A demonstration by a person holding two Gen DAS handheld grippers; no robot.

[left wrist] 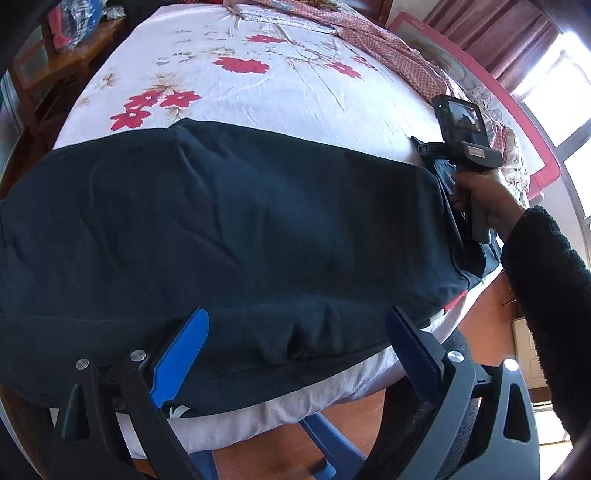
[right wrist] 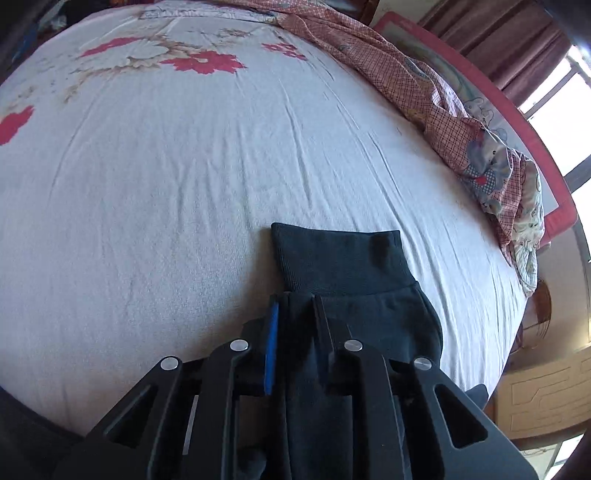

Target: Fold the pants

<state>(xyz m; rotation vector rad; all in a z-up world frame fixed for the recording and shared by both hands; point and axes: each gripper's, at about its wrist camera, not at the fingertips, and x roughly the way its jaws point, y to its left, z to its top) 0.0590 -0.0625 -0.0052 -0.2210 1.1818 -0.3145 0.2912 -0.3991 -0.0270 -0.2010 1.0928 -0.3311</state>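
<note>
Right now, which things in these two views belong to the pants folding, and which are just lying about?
Part of the job:
- dark pants
- right hand-held gripper, shut on the pants near the cuff
- left hand-held gripper, open at the near edge of the pants

Just lying about:
- flowered bedsheet
- checked quilt, bunched along the far side
- curtain

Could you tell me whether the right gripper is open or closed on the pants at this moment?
Closed: the right gripper has its jaws pinched on the pants just below the ribbed cuff.
</note>
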